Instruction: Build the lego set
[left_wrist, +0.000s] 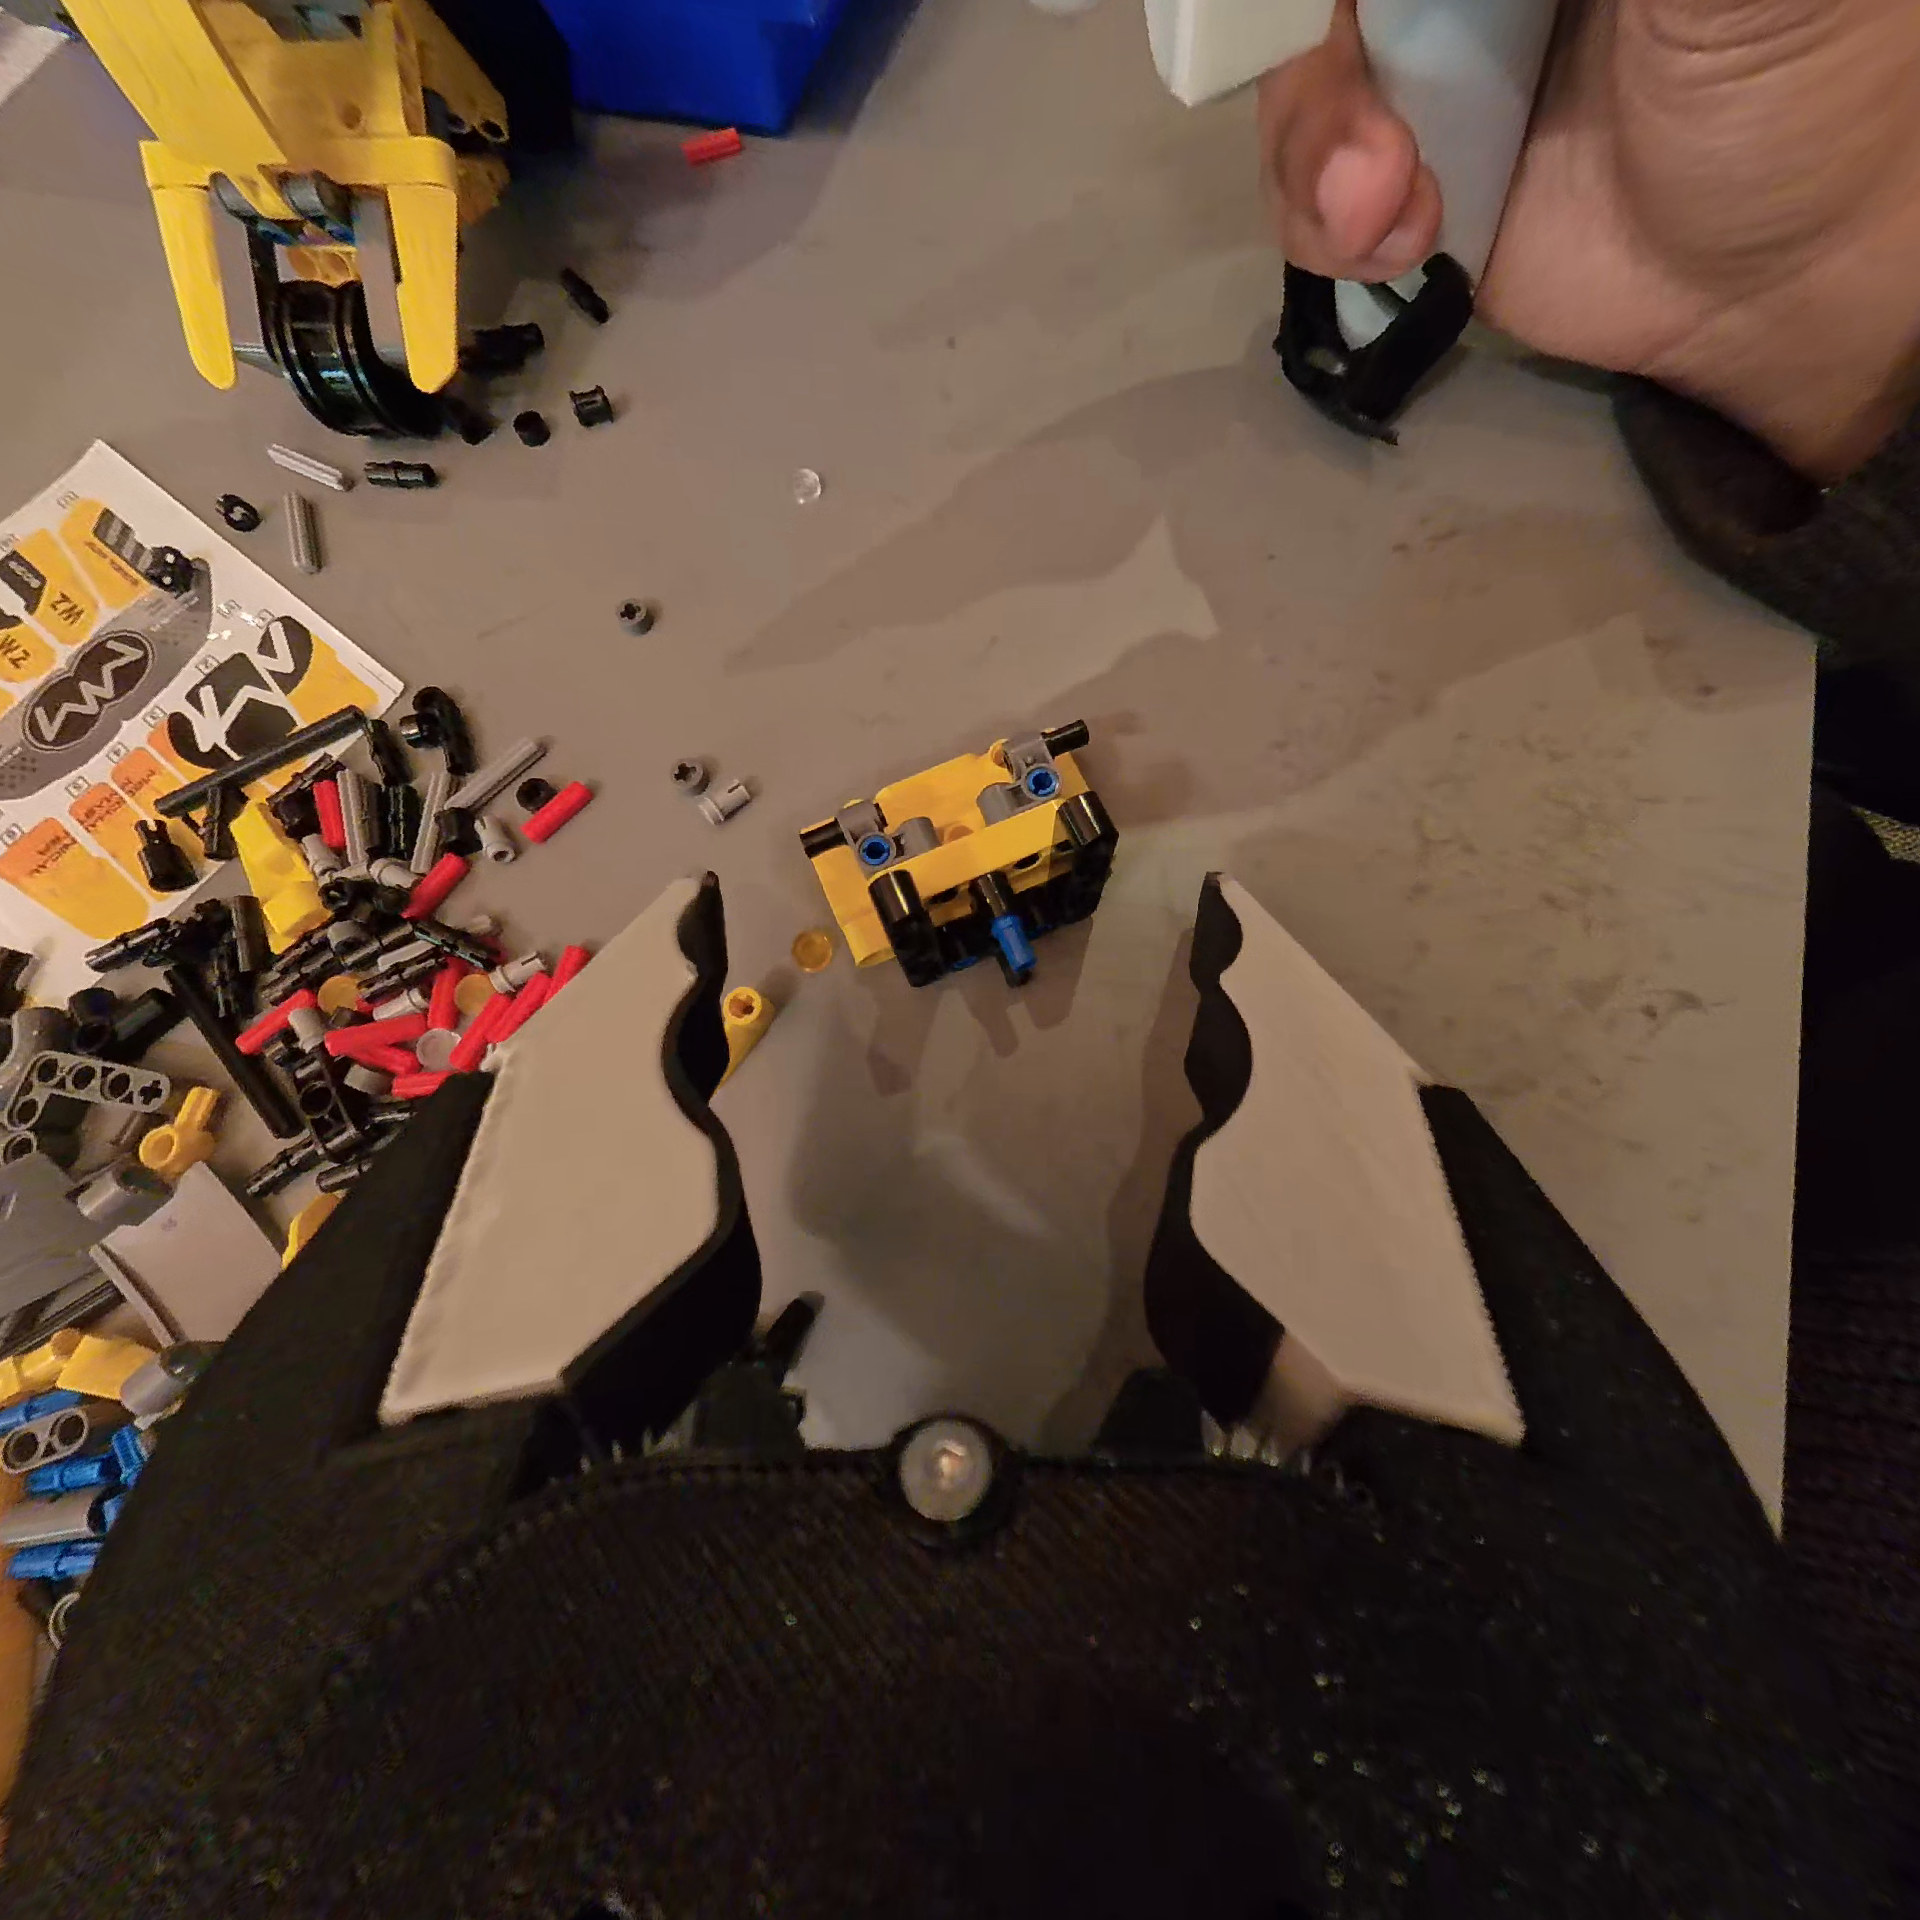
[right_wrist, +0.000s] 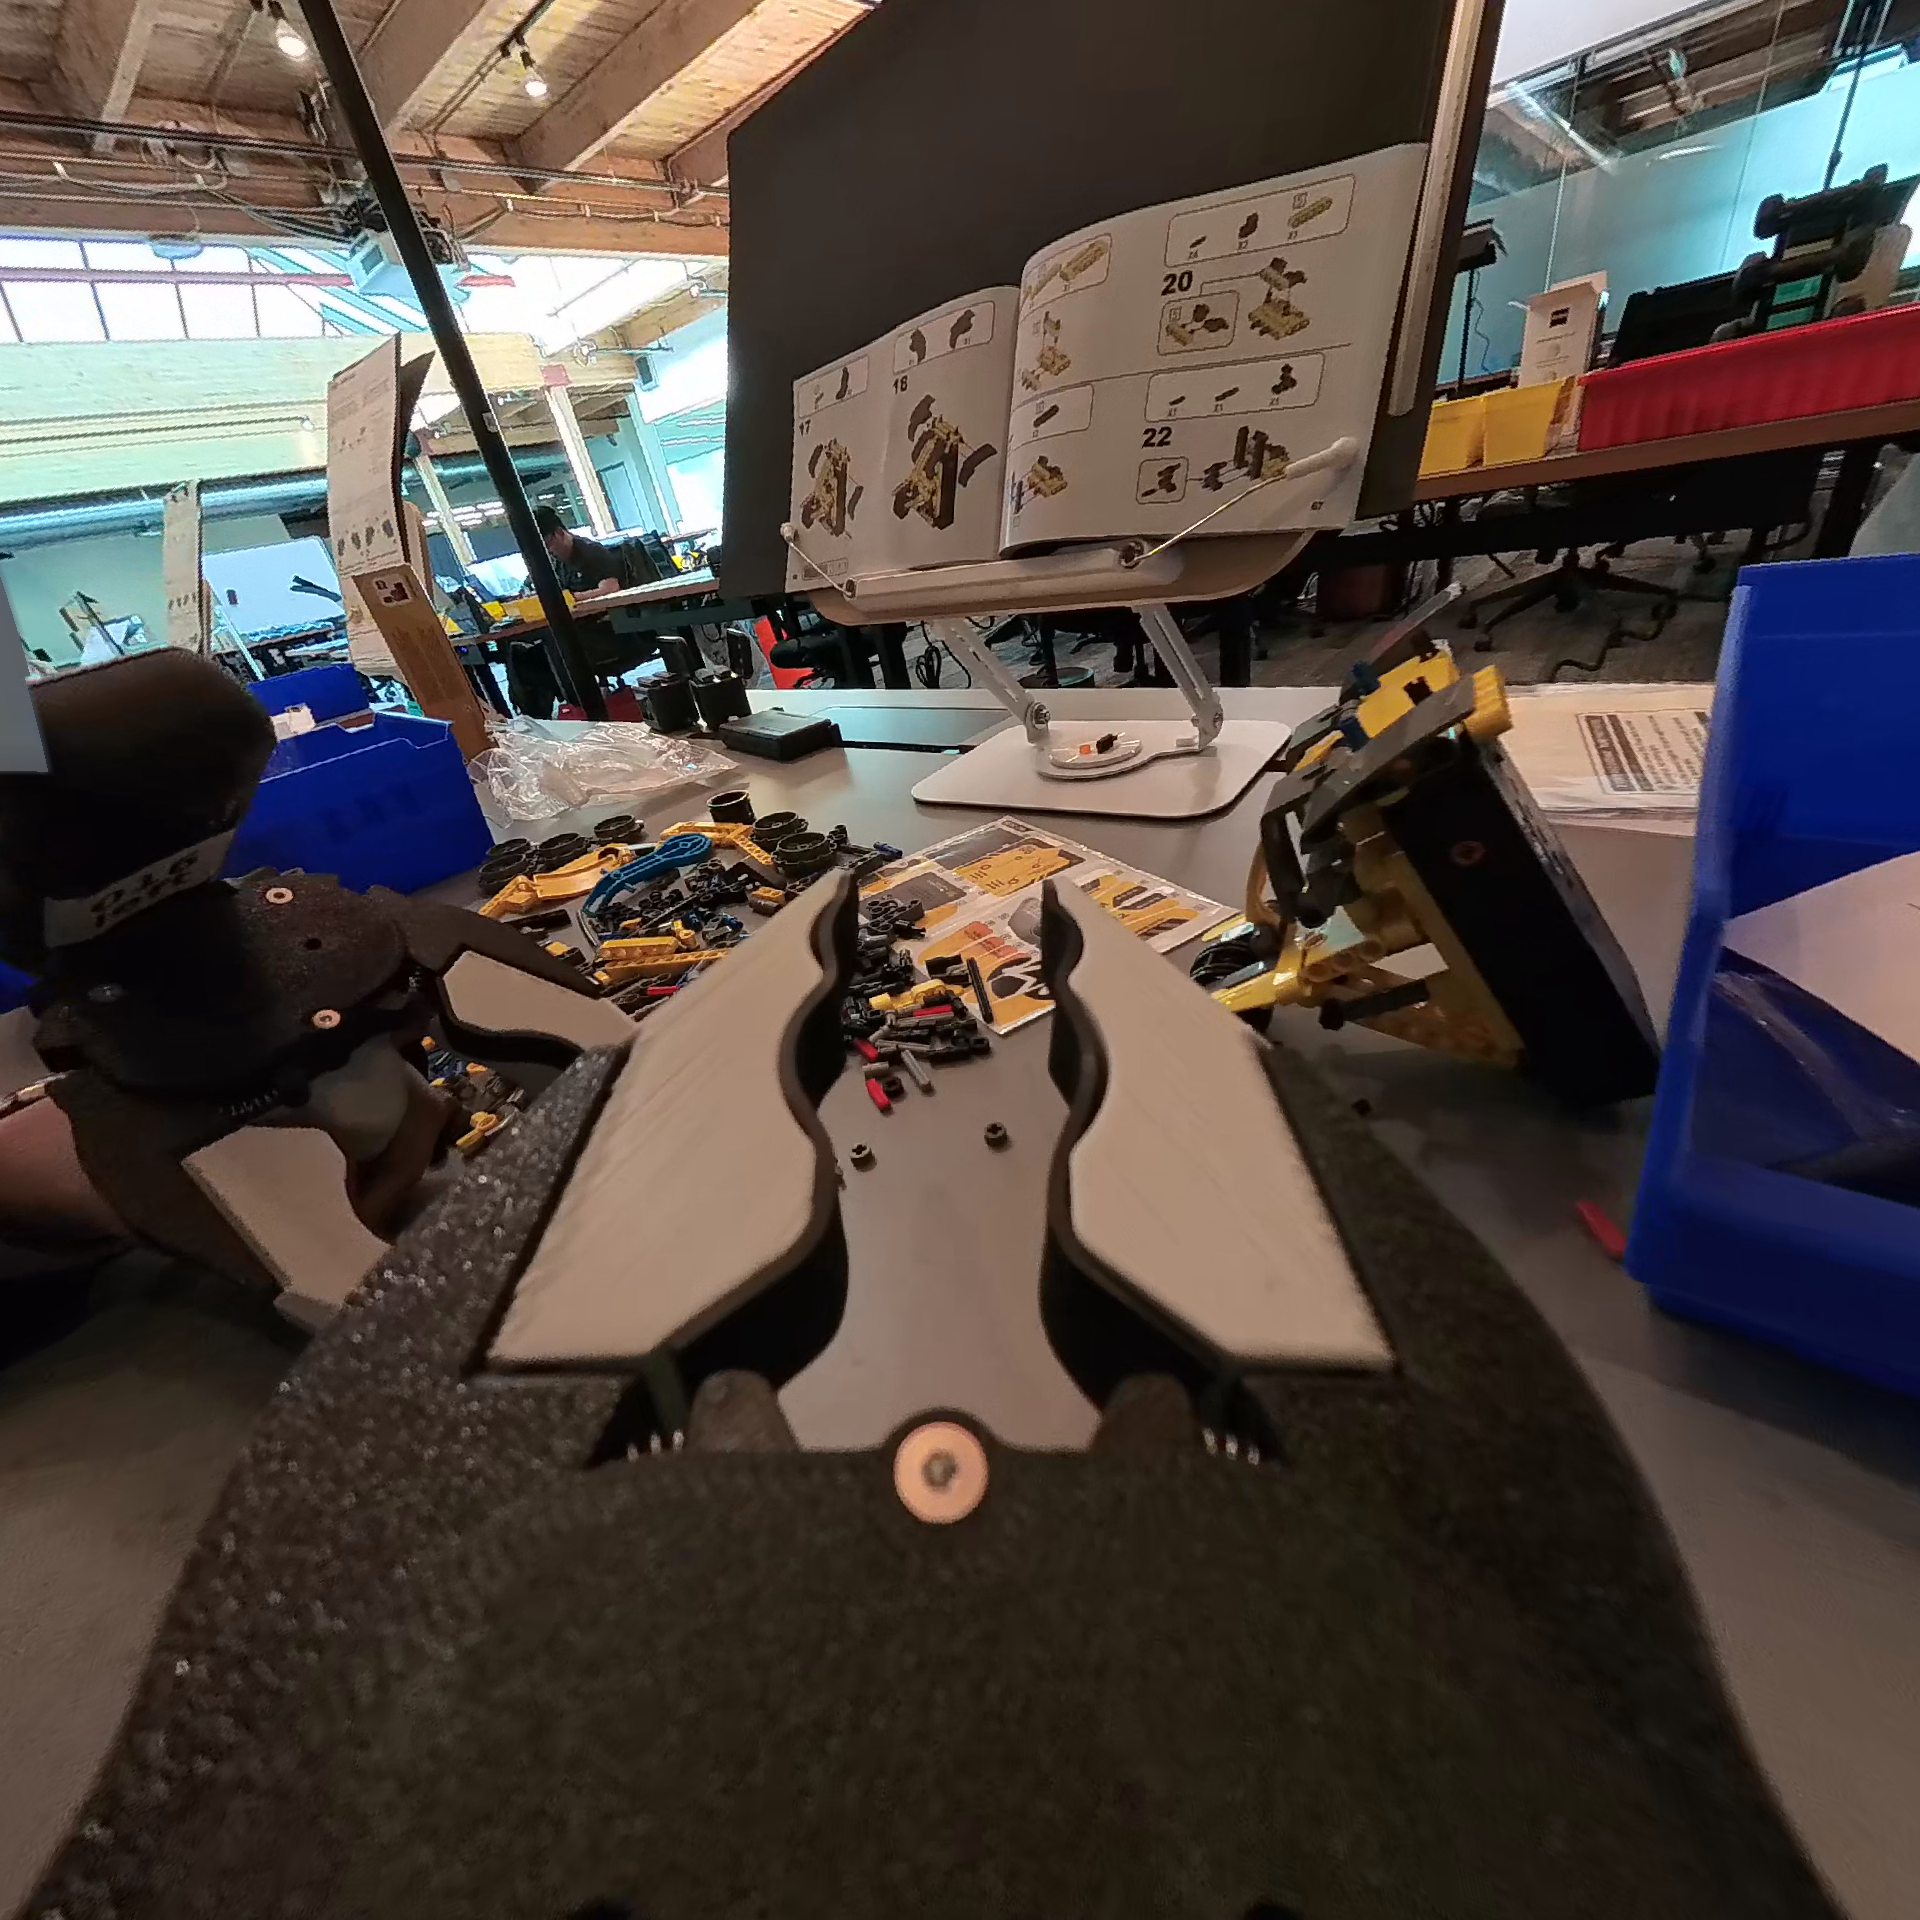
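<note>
A small yellow and black brick assembly (left_wrist: 961, 857) with blue pins lies on the grey table (left_wrist: 1351, 779), just beyond my left gripper (left_wrist: 956, 883). The left gripper is open and empty, its jaws wide apart above the table. My right gripper (right_wrist: 951, 894) is open and empty, held low over the table and pointing at a pile of loose parts (right_wrist: 914, 1023). The left gripper also shows in the right wrist view (right_wrist: 312, 1039) at the left. A hand (left_wrist: 1662, 187) holding the other gripper's handle shows top right in the left wrist view.
A pile of red, black and grey pins (left_wrist: 364, 935) and a sticker sheet (left_wrist: 125, 707) lie left. A large yellow model (left_wrist: 301, 187) stands far left; it also shows in the right wrist view (right_wrist: 1434, 883). A blue bin (right_wrist: 1808, 987) stands right. An instruction booklet (right_wrist: 1091, 395) rests on a stand. The left gripper's tips are roughly 15 cm from the right gripper's.
</note>
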